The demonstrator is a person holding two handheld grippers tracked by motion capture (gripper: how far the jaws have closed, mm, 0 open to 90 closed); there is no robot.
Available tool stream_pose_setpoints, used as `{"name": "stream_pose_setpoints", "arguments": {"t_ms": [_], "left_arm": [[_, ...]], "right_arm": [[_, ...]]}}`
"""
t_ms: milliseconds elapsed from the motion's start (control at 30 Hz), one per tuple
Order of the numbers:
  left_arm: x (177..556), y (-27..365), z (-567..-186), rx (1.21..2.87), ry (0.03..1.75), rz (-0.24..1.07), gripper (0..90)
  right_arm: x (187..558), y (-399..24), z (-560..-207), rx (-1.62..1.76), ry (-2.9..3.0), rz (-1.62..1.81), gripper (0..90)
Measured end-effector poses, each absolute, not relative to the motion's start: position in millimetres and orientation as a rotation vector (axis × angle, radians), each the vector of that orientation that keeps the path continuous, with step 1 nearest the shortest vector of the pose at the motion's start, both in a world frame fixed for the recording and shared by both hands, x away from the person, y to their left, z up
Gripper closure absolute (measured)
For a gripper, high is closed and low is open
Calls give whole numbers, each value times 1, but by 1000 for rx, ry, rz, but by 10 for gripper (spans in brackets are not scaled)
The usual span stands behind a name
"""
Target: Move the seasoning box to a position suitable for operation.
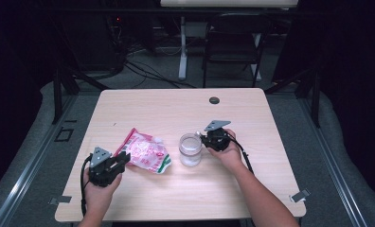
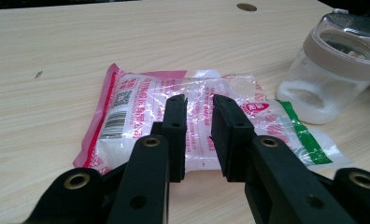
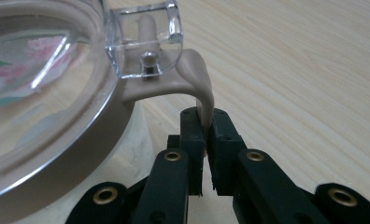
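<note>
While the right tool (image 3: 204, 122) pinches the beige latch tab (image 3: 202, 95) of the clear plastic jar with a beige collar and clear lid (image 1: 190, 149), the left tool (image 2: 199, 105) hangs unclenched over the pink, white and green plastic pouch of white powder (image 2: 199, 123). Taking the jar as landmark: it stands upright near the middle of the pale wooden desk (image 1: 176, 109), with a shallow layer of white powder at its bottom. The pouch lies flat just beside the jar, on the side away from the right hand (image 1: 230, 153), with its torn green corner turned toward the jar; the two appear apart, though barely. The left hand (image 1: 100, 187) and its tool sit beyond the pouch, farther again from the jar. The dark round grommet (image 1: 214, 100) lies well past the jar, toward the far edge of the desk.

In the right gripper view the jaws stand clenched on the thin curved tab, directly below the clear hinge block and its metal pin; this grip probably serves to flip the latch and free the lid, or to steady the jar. In the left gripper view the jaws stand slightly parted with the pouch behind and below them, no pad pressing on the film, a pose suited to taking up the pouch for pouring once the lid is off.
</note>
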State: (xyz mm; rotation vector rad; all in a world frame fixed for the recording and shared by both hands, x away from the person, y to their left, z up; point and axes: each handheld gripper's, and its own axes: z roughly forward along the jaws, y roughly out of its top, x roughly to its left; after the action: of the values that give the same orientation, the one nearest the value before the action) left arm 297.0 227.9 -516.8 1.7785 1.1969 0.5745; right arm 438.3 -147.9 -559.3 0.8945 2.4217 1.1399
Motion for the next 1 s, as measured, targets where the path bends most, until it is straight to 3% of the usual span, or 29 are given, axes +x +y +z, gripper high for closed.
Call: {"name": "stream_pose_setpoints", "arguments": {"t_ms": [400, 1000], "left_arm": [[306, 215, -516, 1791, 1146, 558, 703], [327, 181, -517, 1822, 1055, 509, 589]], "right_arm": [[408, -153, -556, 937, 2379, 1051, 863], [334, -159, -552, 1089, 2284, 936, 824]]}}
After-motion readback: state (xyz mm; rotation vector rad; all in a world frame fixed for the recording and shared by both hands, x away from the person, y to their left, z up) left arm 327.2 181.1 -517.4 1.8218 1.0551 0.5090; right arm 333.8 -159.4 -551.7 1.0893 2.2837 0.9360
